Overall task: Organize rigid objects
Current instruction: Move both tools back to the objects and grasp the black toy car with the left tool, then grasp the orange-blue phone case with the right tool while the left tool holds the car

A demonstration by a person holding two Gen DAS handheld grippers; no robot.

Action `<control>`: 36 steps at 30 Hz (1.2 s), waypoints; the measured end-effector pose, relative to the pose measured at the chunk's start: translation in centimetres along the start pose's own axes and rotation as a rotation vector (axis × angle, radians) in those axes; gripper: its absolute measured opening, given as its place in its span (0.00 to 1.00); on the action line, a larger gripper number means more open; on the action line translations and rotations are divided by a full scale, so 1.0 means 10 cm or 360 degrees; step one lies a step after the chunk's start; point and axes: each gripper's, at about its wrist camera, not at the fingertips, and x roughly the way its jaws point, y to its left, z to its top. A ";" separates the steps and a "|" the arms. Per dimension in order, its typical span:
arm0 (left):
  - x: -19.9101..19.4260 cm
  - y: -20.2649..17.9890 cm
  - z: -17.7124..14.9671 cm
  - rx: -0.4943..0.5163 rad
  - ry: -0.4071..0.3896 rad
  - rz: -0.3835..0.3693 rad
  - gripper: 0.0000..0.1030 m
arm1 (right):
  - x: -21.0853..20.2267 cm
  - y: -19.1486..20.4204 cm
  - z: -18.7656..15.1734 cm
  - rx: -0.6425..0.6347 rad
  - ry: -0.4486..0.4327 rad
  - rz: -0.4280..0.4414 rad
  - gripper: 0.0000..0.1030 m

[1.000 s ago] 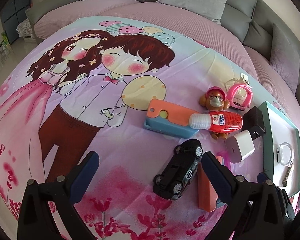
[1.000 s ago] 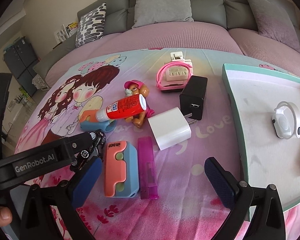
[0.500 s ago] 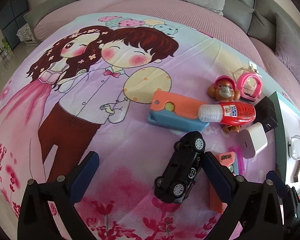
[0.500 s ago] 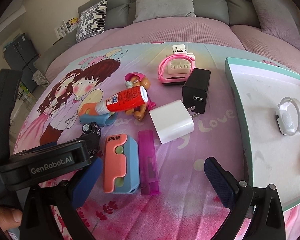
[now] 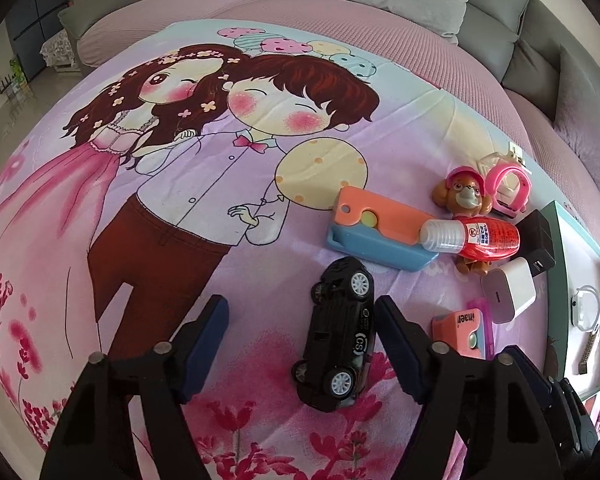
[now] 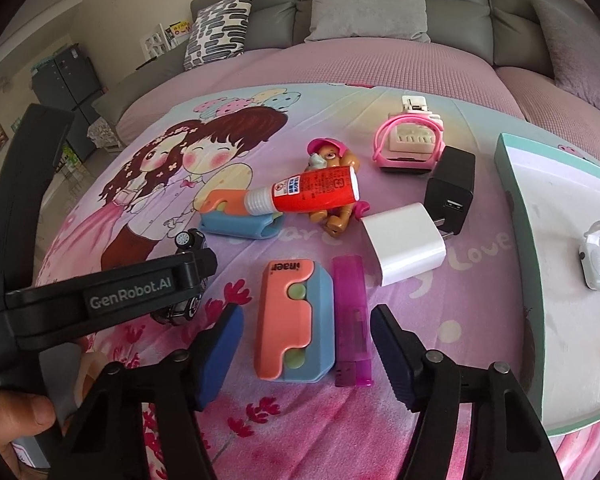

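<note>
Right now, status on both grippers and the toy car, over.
Left gripper open, black toy car beside its right finger, ungripped. Right gripper open over orange-and-blue block and purple lighter. Teal tray right.

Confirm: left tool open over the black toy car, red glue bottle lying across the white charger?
Not quite. The red glue bottle lies across the dog figure and orange-blue case, per the right wrist view; the white charger sits apart. Left tool is open over the black toy car.

two orange-blue cases (image 6: 294, 322) (image 6: 240, 220), two chargers (image 6: 404, 244) (image 6: 450, 190), one toy car (image 5: 338, 336), one glue bottle (image 6: 312, 192), one lighter (image 6: 354, 316)
</note>
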 end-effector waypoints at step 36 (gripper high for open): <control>0.03 0.18 0.04 -0.0049 -0.0008 -0.0052 0.38 | 0.14 0.29 -0.03 -0.0195 -0.0009 -0.0026 0.46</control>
